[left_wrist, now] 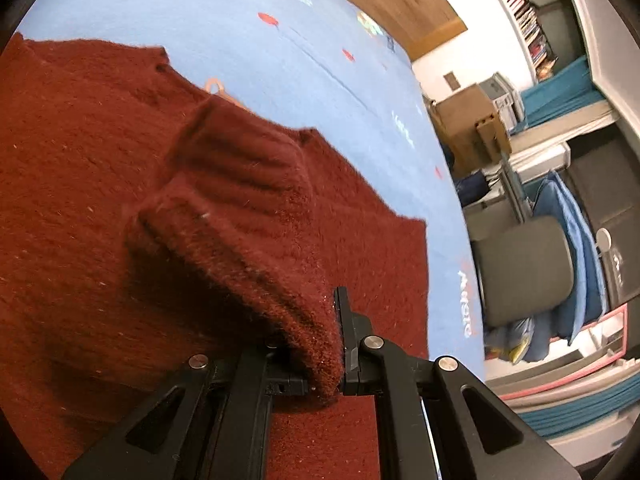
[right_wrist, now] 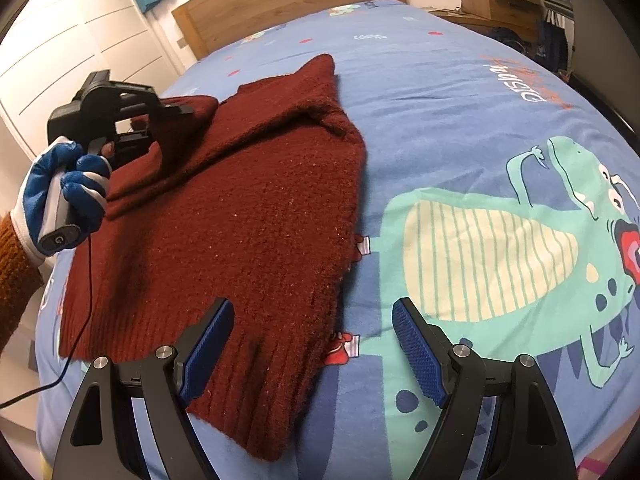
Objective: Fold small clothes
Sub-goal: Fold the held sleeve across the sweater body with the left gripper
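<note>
On blue dinosaur bedsheet (right_wrist: 460, 92) | maroon sweater (right_wrist: 248, 208) spread flat | left gripper (left_wrist: 338, 344) pinching sweater cuff (left_wrist: 316, 344), lifted | right gripper (right_wrist: 312, 344) spread wide above hem, holding nothing

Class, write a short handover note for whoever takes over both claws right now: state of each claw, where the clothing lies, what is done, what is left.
Left claw: shut on the sweater's sleeve, lifted over the body of the garment.
Right claw: open, holding nothing, hovering above the hem.
Dark red sweater: on the blue dinosaur bedcover, body mostly flat, the far side already bunched inward.
Done: the sleeve is gripped and raised.
Left: lay that sleeve across the body, probably tidy the other side, then fold hem towards collar.
</note>
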`<state>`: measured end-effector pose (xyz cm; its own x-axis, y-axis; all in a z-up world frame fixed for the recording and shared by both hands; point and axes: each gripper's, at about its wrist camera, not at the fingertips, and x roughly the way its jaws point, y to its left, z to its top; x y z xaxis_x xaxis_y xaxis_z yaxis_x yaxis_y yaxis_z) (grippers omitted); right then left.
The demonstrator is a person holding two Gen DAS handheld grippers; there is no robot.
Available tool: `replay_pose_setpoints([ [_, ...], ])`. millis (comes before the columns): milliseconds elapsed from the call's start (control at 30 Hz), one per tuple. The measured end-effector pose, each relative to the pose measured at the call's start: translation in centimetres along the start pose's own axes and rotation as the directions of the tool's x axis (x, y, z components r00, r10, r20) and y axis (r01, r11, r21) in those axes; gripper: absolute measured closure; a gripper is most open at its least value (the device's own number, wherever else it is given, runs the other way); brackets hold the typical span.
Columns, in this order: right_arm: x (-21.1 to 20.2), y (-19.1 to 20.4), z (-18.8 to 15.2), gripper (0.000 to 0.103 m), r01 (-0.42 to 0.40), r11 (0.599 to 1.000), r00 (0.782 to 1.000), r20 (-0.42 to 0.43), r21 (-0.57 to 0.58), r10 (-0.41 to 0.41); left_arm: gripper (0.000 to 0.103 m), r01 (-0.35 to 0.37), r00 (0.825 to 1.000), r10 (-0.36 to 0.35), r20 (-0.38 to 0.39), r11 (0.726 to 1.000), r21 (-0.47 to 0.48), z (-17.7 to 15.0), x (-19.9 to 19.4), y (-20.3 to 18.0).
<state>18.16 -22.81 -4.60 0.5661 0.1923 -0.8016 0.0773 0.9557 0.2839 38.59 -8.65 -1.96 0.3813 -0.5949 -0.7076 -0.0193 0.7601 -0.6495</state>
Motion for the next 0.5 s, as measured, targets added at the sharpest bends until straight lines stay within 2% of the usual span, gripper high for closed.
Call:
replay_pose_setpoints([
  [133, 0.3, 0.2, 0.0, 0.020, -0.003, 1.000, 1.000, -0.005, 0.000, 0.003, 0.096, -0.023, 1.000, 0.023, -0.020, 1.000, 0.005, -0.5, 1.5, -0.9],
  [367, 0.6, 0.3, 0.1, 0.020, -0.004, 1.000, 1.000, -0.012, -0.002, 0.004, 0.096, -0.116, 0.992, 0.118, -0.035, 0.991, 0.059, -0.7, 2.5, -2.3],
  [500, 0.5, 0.2, 0.0, 0.020, -0.001, 1.000, 1.000, -0.010, 0.003, 0.001, 0.085, -0.083, 0.996, 0.083, -0.027, 0.996, 0.014, -0.9, 2.2, -1.8],
])
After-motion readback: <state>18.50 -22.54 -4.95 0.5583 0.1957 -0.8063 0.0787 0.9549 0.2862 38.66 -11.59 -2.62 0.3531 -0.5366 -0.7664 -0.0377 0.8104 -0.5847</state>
